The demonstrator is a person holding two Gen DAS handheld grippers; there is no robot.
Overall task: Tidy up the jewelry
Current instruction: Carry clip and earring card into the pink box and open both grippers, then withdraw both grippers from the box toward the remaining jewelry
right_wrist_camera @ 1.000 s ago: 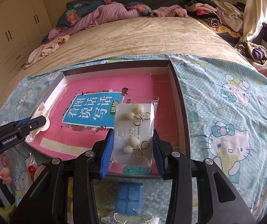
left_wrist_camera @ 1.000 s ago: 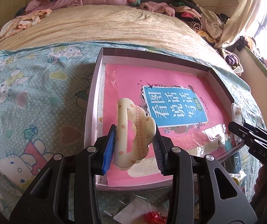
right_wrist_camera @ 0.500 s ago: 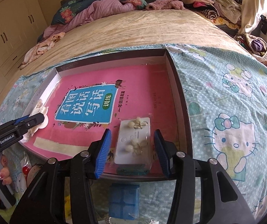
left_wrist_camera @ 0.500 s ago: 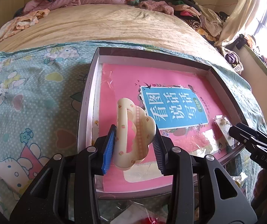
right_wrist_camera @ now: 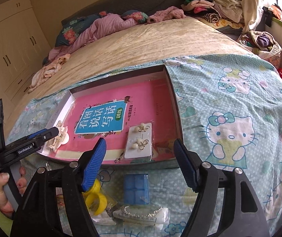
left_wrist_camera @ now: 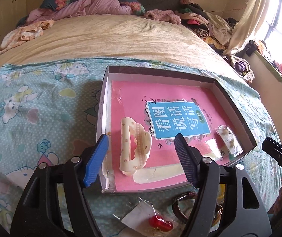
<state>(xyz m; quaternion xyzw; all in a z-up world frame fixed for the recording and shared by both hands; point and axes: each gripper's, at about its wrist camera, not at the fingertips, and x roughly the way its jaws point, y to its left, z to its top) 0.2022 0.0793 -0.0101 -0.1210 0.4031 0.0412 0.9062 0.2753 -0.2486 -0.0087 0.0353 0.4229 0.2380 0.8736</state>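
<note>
My left claw (left_wrist_camera: 141,152) is opening, its blue pads clear of the hair clip (left_wrist_camera: 134,147) that stands on edge between them, resting on the pink book (left_wrist_camera: 160,96) at the near left of the tray (left_wrist_camera: 231,100). My right claw (right_wrist_camera: 140,154) is opening too, nothing pressed in it; the earring card (right_wrist_camera: 140,141) lies flat just beyond its tips, at the near right of the same tray.

The clip looks light and rigid, a cream plastic shell with small orange dots and a checked band, scalloped like a flower. I judge it smooth enough to slip, so I would take it across its two flat sides, not over the curved back. The card seems feather-light and thin, bendy, in a glossy sleeve; its edges are the place to pinch, away from the pearl-and-wire earrings, which look delicate.

Outward, on the bed, lie more pieces: a red charm (left_wrist_camera: 160,224) in a packet, a blue box (right_wrist_camera: 136,188), yellow rings (right_wrist_camera: 95,200), and a silver chain (right_wrist_camera: 141,214) in a sleeve.
</note>
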